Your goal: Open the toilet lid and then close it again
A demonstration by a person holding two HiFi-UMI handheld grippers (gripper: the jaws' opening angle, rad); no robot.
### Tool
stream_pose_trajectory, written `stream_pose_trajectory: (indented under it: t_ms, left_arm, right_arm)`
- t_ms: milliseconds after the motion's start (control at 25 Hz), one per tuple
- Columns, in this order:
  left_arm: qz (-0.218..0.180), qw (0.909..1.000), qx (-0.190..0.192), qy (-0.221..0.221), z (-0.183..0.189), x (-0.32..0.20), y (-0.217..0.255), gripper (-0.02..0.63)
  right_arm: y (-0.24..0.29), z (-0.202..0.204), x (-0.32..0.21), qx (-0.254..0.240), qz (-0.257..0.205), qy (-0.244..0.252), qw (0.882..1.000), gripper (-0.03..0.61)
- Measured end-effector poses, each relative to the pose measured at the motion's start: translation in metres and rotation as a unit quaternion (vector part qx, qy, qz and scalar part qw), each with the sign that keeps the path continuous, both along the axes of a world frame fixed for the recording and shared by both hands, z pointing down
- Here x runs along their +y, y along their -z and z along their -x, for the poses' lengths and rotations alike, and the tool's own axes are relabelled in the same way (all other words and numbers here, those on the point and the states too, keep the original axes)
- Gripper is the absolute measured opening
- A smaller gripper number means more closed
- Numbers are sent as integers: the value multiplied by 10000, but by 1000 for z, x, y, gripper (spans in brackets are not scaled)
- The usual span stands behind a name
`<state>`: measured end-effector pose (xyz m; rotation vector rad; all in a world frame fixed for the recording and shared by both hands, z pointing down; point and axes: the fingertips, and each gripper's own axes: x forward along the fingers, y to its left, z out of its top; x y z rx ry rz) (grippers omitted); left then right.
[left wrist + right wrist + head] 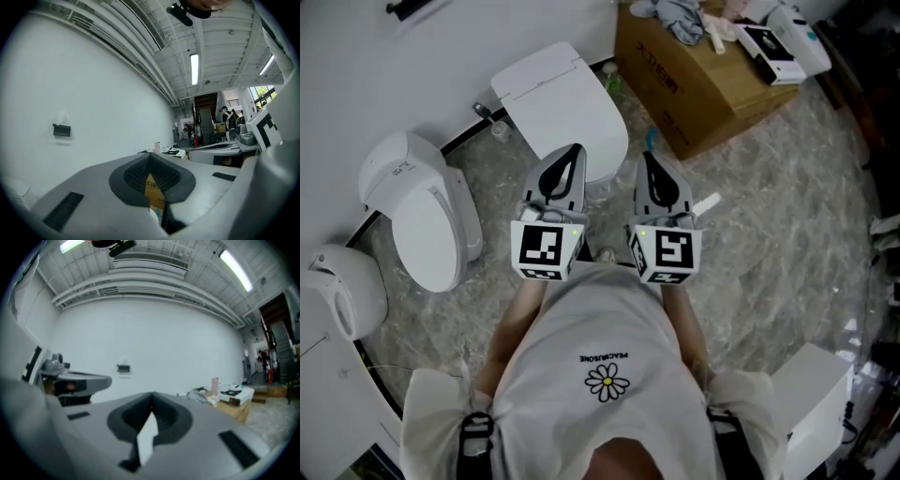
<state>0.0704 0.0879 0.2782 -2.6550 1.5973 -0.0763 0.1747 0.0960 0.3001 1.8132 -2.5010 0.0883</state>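
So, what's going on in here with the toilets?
A person stands facing a toilet with a gripper in each hand. The left gripper and right gripper are side by side, pointing level over the toilet. Both are shut and hold nothing. The lid is down, and neither gripper seems to touch it. A box sits to the right.

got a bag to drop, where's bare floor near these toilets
Most bare floor lies between the cardboard box and the white box at lower right. A narrow strip runs between the middle toilet and the left toilet. The cardboard box's top is cluttered.
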Motion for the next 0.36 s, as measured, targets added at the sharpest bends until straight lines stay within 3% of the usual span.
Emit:
stream_pose_trajectory:
  t_ms: [360]
  left_arm:
    - [12,9999,-64,107,-1,8,0,20]
  right_arm:
    - [0,-6,6,-4,39,-5,10000,31]
